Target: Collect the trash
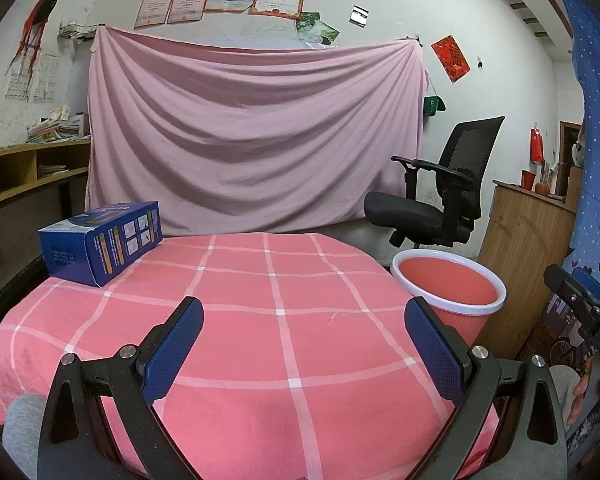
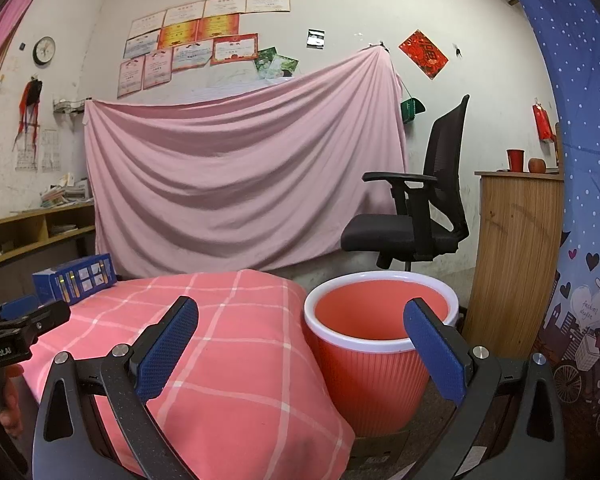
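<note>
A blue cardboard box (image 1: 100, 240) lies at the far left of the table with the pink checked cloth (image 1: 260, 320); it also shows in the right wrist view (image 2: 74, 278). A red ribbed bin with a white rim (image 2: 376, 340) stands beside the table's right edge and looks empty; it shows in the left wrist view too (image 1: 452, 292). My left gripper (image 1: 304, 316) is open and empty above the near part of the table. My right gripper (image 2: 300, 316) is open and empty, over the table's right edge and the bin.
A black office chair (image 2: 420, 216) stands behind the bin. A wooden cabinet (image 2: 516, 248) is at the right, beside a blue patterned curtain (image 2: 580, 240). A pink sheet (image 1: 252, 136) hangs on the back wall. Wooden shelves (image 1: 24, 172) run along the left.
</note>
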